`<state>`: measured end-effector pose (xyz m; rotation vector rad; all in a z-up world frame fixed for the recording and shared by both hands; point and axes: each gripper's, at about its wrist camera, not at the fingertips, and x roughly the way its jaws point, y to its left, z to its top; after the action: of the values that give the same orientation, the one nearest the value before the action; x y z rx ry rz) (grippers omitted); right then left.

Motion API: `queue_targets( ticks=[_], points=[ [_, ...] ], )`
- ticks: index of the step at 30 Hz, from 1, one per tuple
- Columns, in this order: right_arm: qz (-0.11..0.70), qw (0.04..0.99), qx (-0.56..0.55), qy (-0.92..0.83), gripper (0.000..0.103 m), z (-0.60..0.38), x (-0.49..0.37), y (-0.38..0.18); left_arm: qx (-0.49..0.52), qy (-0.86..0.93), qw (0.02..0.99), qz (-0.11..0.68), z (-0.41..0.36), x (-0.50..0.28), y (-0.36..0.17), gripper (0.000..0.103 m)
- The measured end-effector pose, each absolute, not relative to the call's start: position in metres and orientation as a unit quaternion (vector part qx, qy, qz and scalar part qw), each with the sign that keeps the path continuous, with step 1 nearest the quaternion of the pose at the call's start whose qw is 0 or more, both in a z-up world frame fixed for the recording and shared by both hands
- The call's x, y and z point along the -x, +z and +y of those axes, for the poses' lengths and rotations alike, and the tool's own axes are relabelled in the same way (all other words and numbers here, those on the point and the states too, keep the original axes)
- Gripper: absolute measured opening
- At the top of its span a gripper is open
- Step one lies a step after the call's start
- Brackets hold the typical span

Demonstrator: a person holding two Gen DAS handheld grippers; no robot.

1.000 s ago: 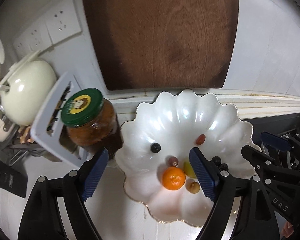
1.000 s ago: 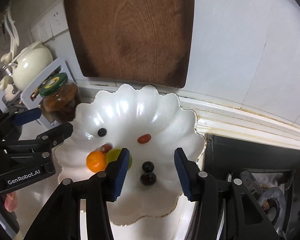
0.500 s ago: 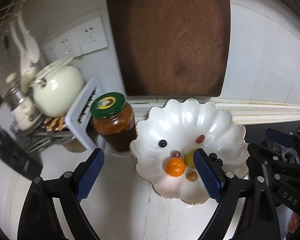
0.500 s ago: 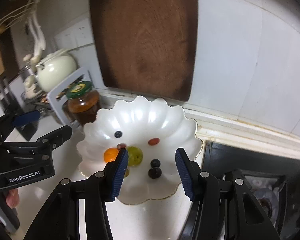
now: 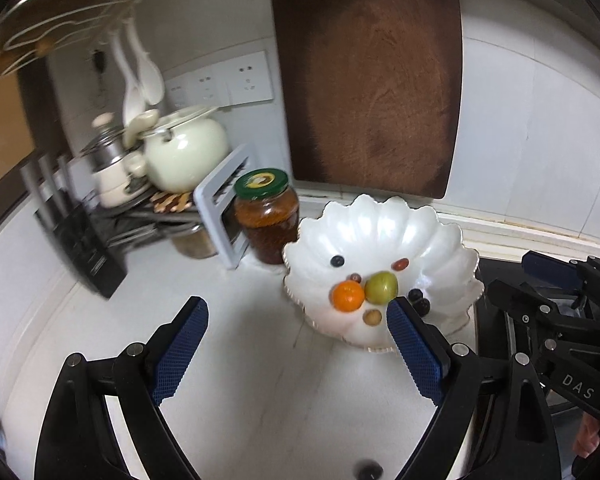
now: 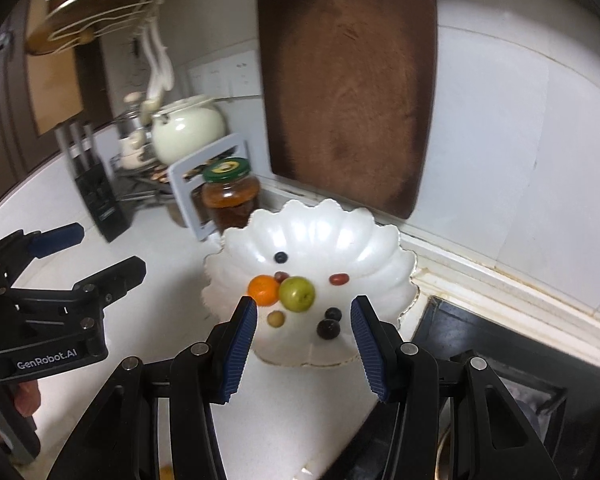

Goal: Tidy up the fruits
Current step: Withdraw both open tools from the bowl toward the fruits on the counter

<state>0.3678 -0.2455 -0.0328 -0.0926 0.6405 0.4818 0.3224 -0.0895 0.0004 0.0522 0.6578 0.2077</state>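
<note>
A glossy white scalloped bowl (image 5: 380,220) with a thin gilt rim, shaped like an open shell, stood on the smooth white bench (image 5: 240,360), close to the far wall and just left of a black stove top (image 6: 480,344). The fruits lay inside it: a round orange mandarin (image 5: 348,296) touching a smooth green round fruit (image 5: 381,287) on its right, a small reddish grape (image 6: 279,277) just behind them, a lone dark blueberry (image 5: 337,261) farther back, an oblong red fruit (image 6: 339,279) to the right, a small tan round fruit (image 5: 372,317) at the near side, and two dark berries (image 6: 329,324) near the right edge. A glass jar with a green metal lid (image 5: 266,216) and amber contents stood just left of the bowl, and a dark brown wooden cutting board (image 5: 368,76) with rounded corners leaned upright against the white tiled wall behind it. A cream glazed teapot (image 5: 186,154) sat farther left.

The left gripper (image 5: 296,356) hung above the bare bench left of the bowl, tilted downward, its blue ribbed fingers (image 5: 180,352) spread wide and pinching nothing. The right gripper (image 6: 304,344) pointed down over the bowl's near rim, its blue ribbed fingers (image 6: 240,352) partly apart and pinching nothing, the dark berries showing beyond the gap.
</note>
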Motion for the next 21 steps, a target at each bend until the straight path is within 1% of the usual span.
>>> queue_targets(
  ticks=[5, 21],
  points=[
    [0.302, 0.911, 0.055, 0.277, 0.050, -0.251, -0.353, -0.033, -0.022, 0.144, 0.938, 0.314, -0.103, -0.288, 0.001, 0.092],
    [0.287, 0.874, 0.087, 0.382, 0.050, -0.255, -0.304, -0.050, -0.007, 0.222, 0.917, 0.330, -0.130, -0.193, -0.022, 0.092]
  ],
)
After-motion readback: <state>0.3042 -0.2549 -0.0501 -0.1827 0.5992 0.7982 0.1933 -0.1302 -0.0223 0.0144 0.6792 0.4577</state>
